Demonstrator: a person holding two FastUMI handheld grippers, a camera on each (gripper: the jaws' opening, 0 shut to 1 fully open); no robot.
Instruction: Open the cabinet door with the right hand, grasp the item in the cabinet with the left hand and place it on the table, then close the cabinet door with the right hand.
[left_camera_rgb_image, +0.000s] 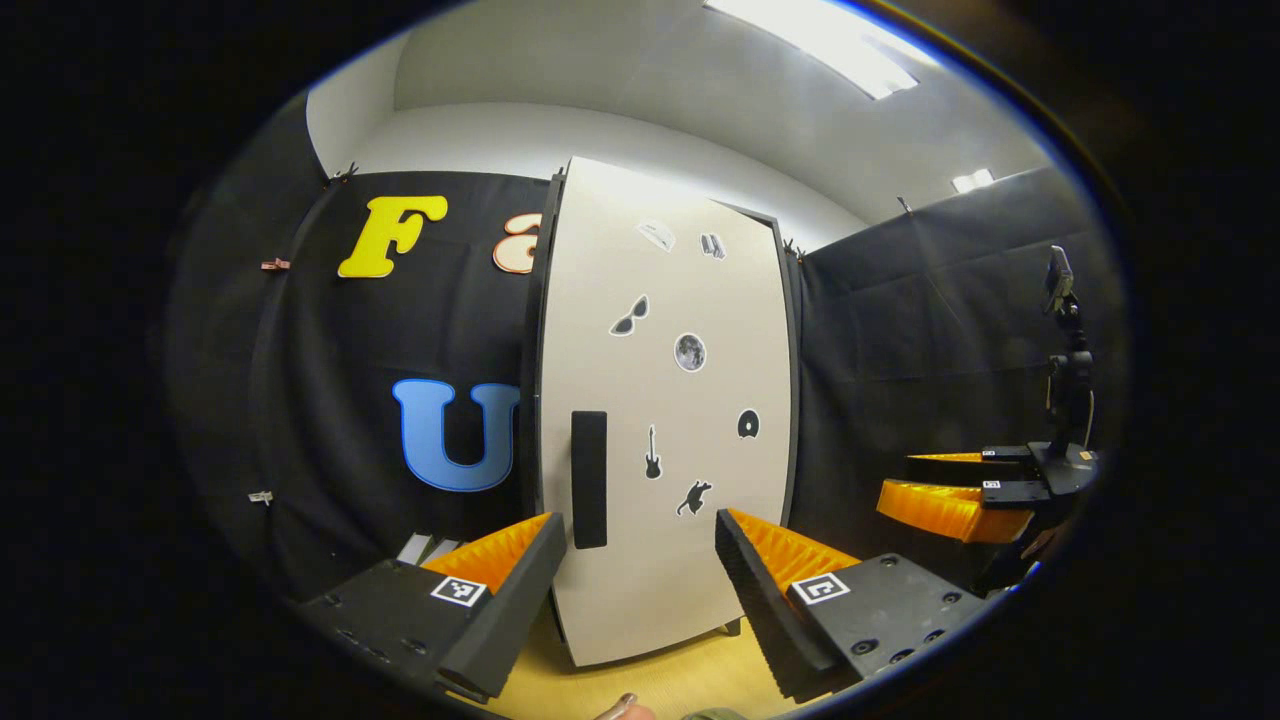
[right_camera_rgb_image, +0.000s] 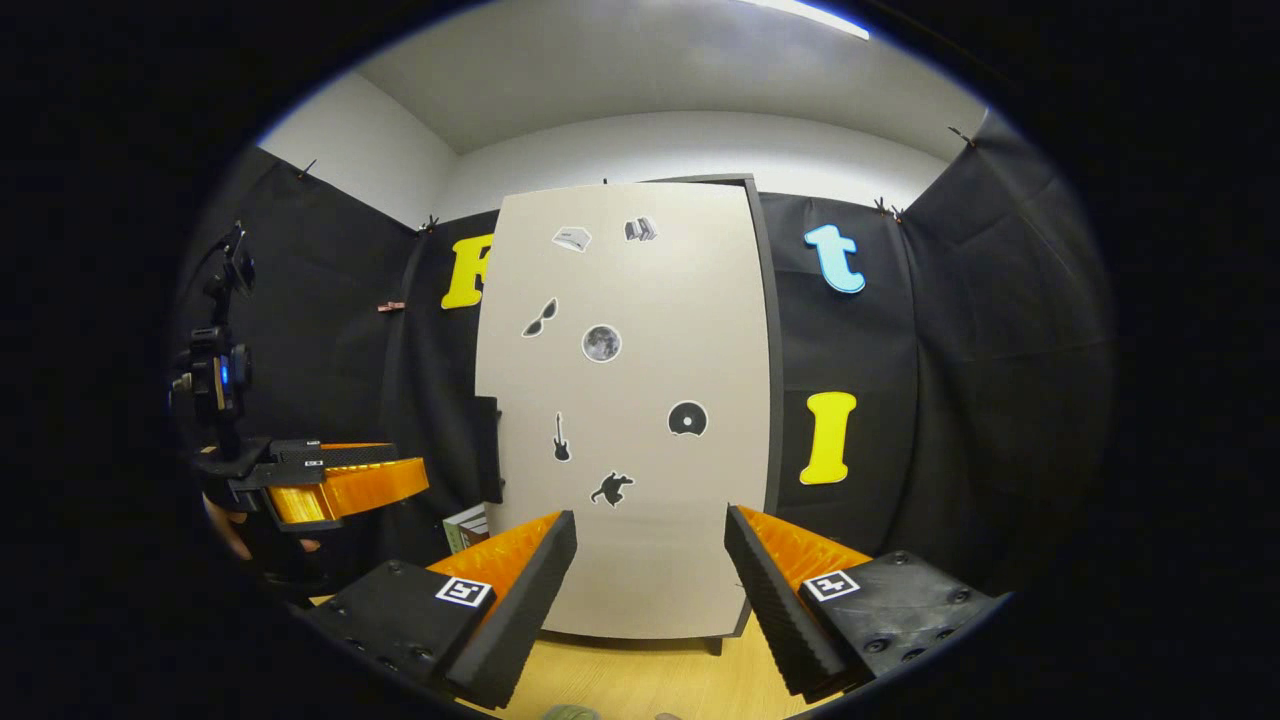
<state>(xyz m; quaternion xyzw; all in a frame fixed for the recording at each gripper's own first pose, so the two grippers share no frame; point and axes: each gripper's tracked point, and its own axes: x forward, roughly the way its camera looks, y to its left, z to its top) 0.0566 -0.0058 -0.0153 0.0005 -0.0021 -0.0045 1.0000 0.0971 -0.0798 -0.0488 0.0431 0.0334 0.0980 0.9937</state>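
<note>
Both grippers are spread wide with nothing between the fingers: the left gripper (left_camera_rgb_image: 632, 565) and right gripper (right_camera_rgb_image: 650, 560) hover over the wooden table (right_camera_rgb_image: 640, 675). Just past them stands the cabinet (right_camera_rgb_image: 620, 400), its sticker-covered door (left_camera_rgb_image: 665, 400) closed, dark handle (left_camera_rgb_image: 589, 479) untouched, so the item inside is hidden.
</note>
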